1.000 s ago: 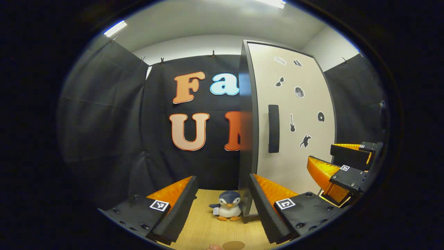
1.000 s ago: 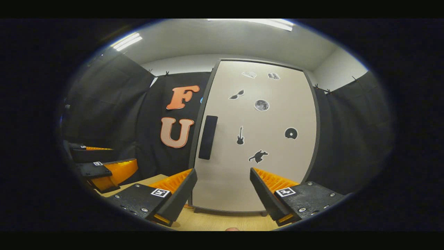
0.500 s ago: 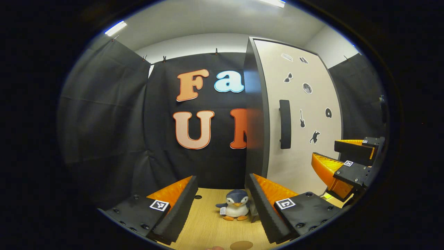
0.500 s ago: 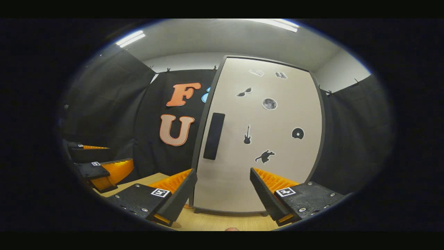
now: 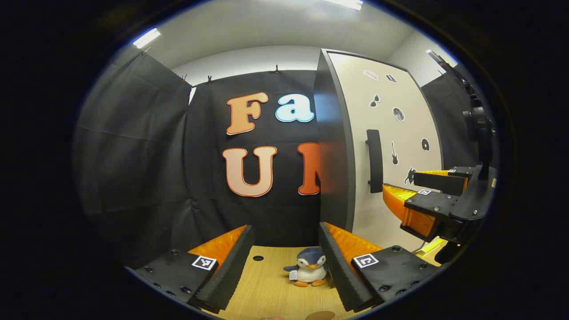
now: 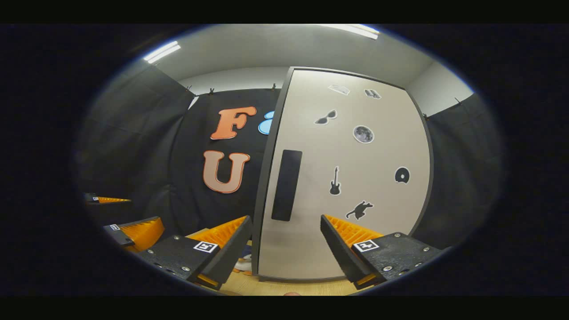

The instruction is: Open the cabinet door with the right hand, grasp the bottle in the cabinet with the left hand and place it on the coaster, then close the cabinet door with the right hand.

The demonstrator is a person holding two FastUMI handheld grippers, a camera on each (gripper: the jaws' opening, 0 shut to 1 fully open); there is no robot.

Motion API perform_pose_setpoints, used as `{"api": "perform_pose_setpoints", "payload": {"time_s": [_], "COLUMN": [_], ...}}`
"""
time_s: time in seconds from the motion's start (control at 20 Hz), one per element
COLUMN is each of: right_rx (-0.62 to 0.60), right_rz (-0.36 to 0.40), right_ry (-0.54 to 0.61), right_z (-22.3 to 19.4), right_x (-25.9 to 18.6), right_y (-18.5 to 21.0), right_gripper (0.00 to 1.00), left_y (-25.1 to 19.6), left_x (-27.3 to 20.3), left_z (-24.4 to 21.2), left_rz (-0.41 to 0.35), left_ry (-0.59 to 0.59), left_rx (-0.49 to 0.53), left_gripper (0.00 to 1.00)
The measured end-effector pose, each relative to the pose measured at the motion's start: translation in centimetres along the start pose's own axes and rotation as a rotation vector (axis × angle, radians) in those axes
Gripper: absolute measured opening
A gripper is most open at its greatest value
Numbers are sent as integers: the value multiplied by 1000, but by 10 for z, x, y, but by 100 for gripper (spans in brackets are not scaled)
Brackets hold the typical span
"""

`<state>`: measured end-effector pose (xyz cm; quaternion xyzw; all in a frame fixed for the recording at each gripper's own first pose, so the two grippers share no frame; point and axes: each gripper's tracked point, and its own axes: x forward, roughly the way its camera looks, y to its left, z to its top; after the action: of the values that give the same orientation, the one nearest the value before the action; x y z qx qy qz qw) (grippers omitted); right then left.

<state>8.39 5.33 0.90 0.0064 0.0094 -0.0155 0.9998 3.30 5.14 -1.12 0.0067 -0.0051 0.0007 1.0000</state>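
Observation:
A tall cabinet stands on the wooden table, and its cream door (image 6: 346, 178) with small stickers is closed, hiding the inside. A dark vertical handle (image 6: 286, 184) sits near the door's left edge. My right gripper (image 6: 286, 253) is open, close in front of the door and just below the handle, touching nothing. In the left gripper view the cabinet's dark side (image 5: 333, 146), its handle (image 5: 374, 161) and the right gripper (image 5: 429, 195) lie to the right. My left gripper (image 5: 284, 266) is open and empty over the table. A brown coaster (image 5: 321, 315) peeks in at the bottom edge.
A small penguin plush (image 5: 309, 272) sits on the table (image 5: 266, 293) by the cabinet's left corner, and its edge (image 6: 242, 264) is seen past my right gripper's finger. The left gripper (image 6: 131, 224) hovers at the left. A dark stand (image 5: 479, 126) rises at the far right.
My right gripper has moved closer to the door, so the handle looks larger and nearly centred above its fingers. My left gripper has drifted left; the cabinet and penguin sit further right in its view.

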Motion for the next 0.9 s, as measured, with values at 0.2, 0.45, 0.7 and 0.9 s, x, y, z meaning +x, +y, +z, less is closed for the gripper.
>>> {"api": "perform_pose_setpoints", "payload": {"time_s": [0.2, 0.45, 0.7, 0.9], "right_rx": [-7, 53, 77, 143], "right_rz": [-55, -58, -74, -84], "right_ry": [-28, -9, 3, 36], "right_z": [14, 16, 17, 14], "right_x": [31, 59, 75, 81], "right_y": [-2, 0, -5, -5], "right_gripper": [95, 86, 80, 61], "left_y": [2, 19, 24, 21], "left_x": [3, 3, 4, 2], "left_z": [-12, -14, -24, -28], "left_rz": [-28, -13, -16, -25], "left_ry": [39, 29, 52, 67], "left_rx": [-40, -58, -67, -85], "left_gripper": [96, 96, 95, 95]}}
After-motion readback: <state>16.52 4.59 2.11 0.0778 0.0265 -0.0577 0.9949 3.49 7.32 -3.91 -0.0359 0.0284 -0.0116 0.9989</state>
